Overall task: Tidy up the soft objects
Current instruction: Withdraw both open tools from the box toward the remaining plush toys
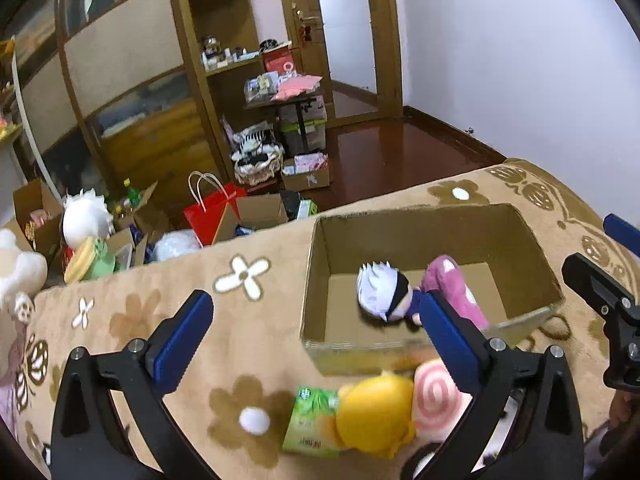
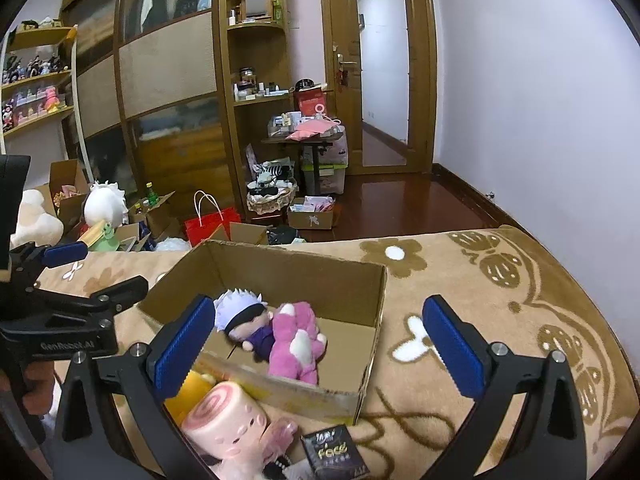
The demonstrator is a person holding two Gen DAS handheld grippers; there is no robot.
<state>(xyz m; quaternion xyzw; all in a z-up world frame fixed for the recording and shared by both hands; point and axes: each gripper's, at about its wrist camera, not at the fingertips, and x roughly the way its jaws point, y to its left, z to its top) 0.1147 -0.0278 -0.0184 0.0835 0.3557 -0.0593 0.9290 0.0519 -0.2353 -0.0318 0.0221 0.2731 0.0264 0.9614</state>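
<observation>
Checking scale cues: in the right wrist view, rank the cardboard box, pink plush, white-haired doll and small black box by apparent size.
1. cardboard box
2. pink plush
3. white-haired doll, close to the plush, so unsure
4. small black box, though nearest the camera

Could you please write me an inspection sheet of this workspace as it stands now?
Surface: beige flowered blanket.
Job's things: open cardboard box holds white-haired doll and pink plush; pink swirl plush and yellow plush lie outside, near its front wall.
Clutter: green packet, small black box.
Grippers: left gripper open, empty; right gripper open, empty.
Cables: nothing seen.
Surroundings: red bag, cartons and toys on floor, wooden shelves, door.
</observation>
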